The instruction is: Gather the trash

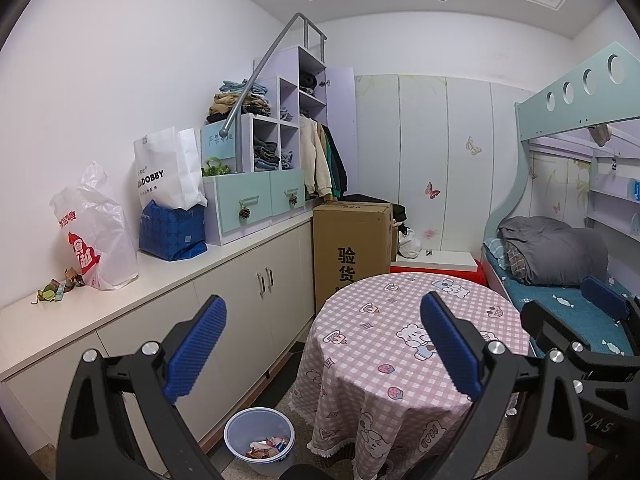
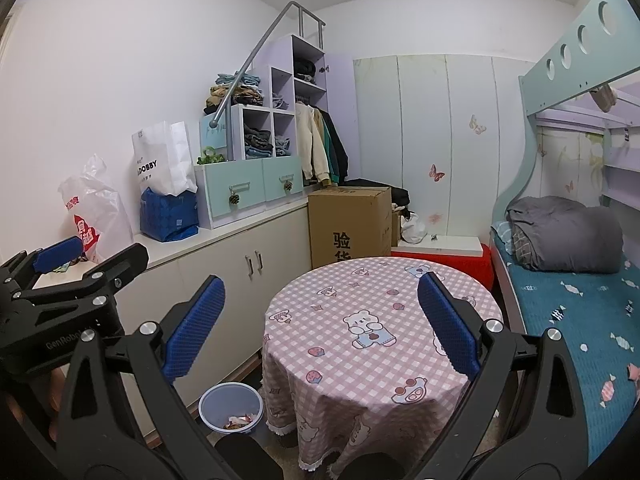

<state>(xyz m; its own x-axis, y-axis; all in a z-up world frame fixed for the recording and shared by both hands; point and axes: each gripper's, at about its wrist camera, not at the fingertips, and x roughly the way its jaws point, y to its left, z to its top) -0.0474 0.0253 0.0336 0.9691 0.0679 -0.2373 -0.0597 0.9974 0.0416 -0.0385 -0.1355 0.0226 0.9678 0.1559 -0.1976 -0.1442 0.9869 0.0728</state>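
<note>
A small pile of crumpled wrappers point(image 1: 56, 286) lies on the white counter point(image 1: 168, 276) at far left, beside a white plastic bag point(image 1: 96, 232). A translucent bin point(image 1: 260, 440) with several wrappers inside stands on the floor beside the round table; it also shows in the right wrist view point(image 2: 231, 408). My left gripper point(image 1: 322, 346) is open and empty, held above the table's left edge. My right gripper point(image 2: 320, 328) is open and empty over the table. The left gripper also shows in the right wrist view point(image 2: 64, 256), in front of the wrappers.
A round table point(image 2: 380, 320) with a pink checked cloth stands in the middle. A cardboard box point(image 1: 352, 248) stands behind it. A bunk bed point(image 2: 580, 300) runs along the right. Bags and a stepped shelf unit point(image 1: 256, 184) sit on the counter.
</note>
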